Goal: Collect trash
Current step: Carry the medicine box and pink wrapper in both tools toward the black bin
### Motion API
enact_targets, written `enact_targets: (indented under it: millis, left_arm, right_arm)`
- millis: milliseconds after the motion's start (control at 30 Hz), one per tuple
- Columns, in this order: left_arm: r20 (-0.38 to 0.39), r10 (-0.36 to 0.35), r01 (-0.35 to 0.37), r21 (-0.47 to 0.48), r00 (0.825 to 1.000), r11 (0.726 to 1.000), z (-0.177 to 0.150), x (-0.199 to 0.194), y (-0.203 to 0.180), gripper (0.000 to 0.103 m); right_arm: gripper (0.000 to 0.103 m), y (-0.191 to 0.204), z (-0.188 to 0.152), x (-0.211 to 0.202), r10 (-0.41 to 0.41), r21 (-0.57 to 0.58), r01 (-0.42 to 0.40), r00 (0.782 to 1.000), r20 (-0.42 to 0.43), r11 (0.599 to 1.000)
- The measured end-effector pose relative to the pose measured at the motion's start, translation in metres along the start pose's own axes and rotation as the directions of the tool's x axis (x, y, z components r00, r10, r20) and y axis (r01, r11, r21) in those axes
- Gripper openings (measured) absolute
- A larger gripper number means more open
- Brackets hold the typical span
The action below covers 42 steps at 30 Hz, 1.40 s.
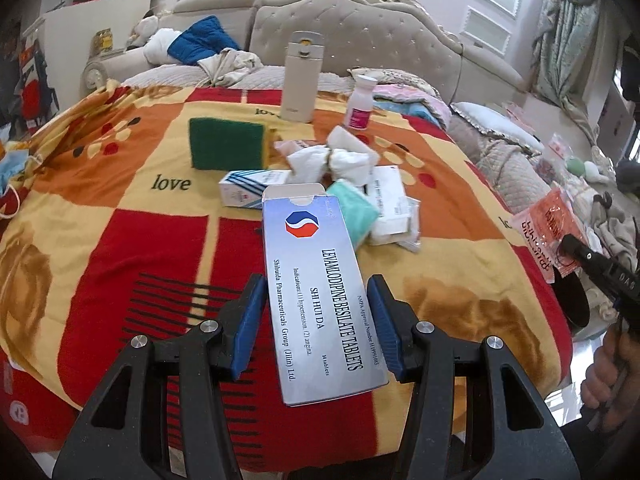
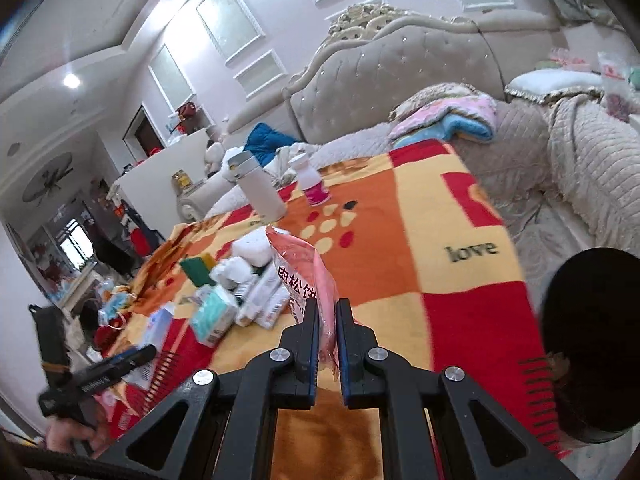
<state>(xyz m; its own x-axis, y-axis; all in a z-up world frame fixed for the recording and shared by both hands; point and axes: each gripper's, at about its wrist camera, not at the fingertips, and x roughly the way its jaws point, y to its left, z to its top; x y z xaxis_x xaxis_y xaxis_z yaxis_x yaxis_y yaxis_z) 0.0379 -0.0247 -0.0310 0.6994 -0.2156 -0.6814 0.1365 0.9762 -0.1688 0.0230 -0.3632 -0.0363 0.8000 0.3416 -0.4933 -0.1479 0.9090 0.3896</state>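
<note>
My left gripper (image 1: 318, 292) is shut on a silver tablet box (image 1: 316, 264), its blue pads pressing both long sides and holding it above the patterned blanket (image 1: 120, 220). My right gripper (image 2: 328, 308) is shut on a pink snack wrapper (image 2: 304, 264) that sticks up from between its fingers. In the left wrist view this right gripper (image 1: 576, 250) and the wrapper (image 1: 548, 220) sit at the bed's right edge, over a round black bin (image 1: 572, 300). The same bin (image 2: 592, 340) is beside the bed at the right. More litter lies mid-bed: crumpled tissues (image 1: 332, 160), a teal packet (image 1: 356, 212) and a small white-and-blue box (image 1: 248, 188).
A green sponge (image 1: 226, 142), a white flask (image 1: 298, 76) and a pill bottle (image 1: 360, 102) stand on the blanket behind the pile. Face masks (image 1: 12, 164) lie at the bed's left edge. A padded headboard (image 1: 360, 32) and pillows close off the far side. A person's hand (image 1: 612, 376) holds the right gripper.
</note>
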Motion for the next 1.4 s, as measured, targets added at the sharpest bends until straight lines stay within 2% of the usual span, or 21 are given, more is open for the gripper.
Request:
enact_targets:
  millis: [333, 600, 800, 1067, 1167, 1200, 1333, 1400]
  left_arm:
    - [-0.029, -0.061, 0.062, 0.061, 0.998, 0.996, 0.008, 0.011, -0.058, 0.05]
    - [-0.05, -0.112, 0.118, 0.132, 0.992, 0.984, 0.009, 0.019, -0.112, 0.05]
    - [-0.055, -0.157, 0.165, 0.179, 0.986, 0.97, 0.011, 0.021, -0.148, 0.05]
    - [-0.072, -0.2, 0.211, 0.243, 0.977, 0.947, 0.014, 0.03, -0.186, 0.05]
    - [-0.126, -0.267, 0.292, 0.274, 0.955, 0.916, 0.016, 0.041, -0.207, 0.05]
    - [-0.148, -0.297, 0.328, 0.288, 0.943, 0.9, 0.018, 0.046, -0.218, 0.05]
    - [-0.198, -0.365, 0.412, 0.325, 0.91, 0.851, 0.024, 0.059, -0.255, 0.05]
    - [-0.21, -0.385, 0.437, 0.353, 0.899, 0.827, 0.027, 0.063, -0.272, 0.05]
  right_arm:
    - [0.007, -0.035, -0.001, -0.04, -0.109, 0.022, 0.108, 0.991, 0.081, 0.994]
    - [0.007, -0.049, -0.003, -0.066, -0.2, 0.028, 0.198, 0.971, 0.129, 0.98]
    - [0.007, -0.064, -0.003, -0.087, -0.277, 0.063, 0.27, 0.946, 0.166, 0.961]
    - [0.007, -0.092, -0.006, -0.116, -0.377, 0.164, 0.348, 0.903, 0.204, 0.923]
    - [0.007, -0.106, -0.007, -0.125, -0.418, 0.211, 0.377, 0.885, 0.205, 0.902]
    - [0.007, -0.109, -0.007, -0.126, -0.428, 0.222, 0.385, 0.881, 0.201, 0.896]
    - [0.007, -0.117, -0.007, -0.127, -0.468, 0.246, 0.421, 0.864, 0.185, 0.873]
    - [0.007, -0.121, -0.007, -0.124, -0.493, 0.253, 0.446, 0.854, 0.168, 0.859]
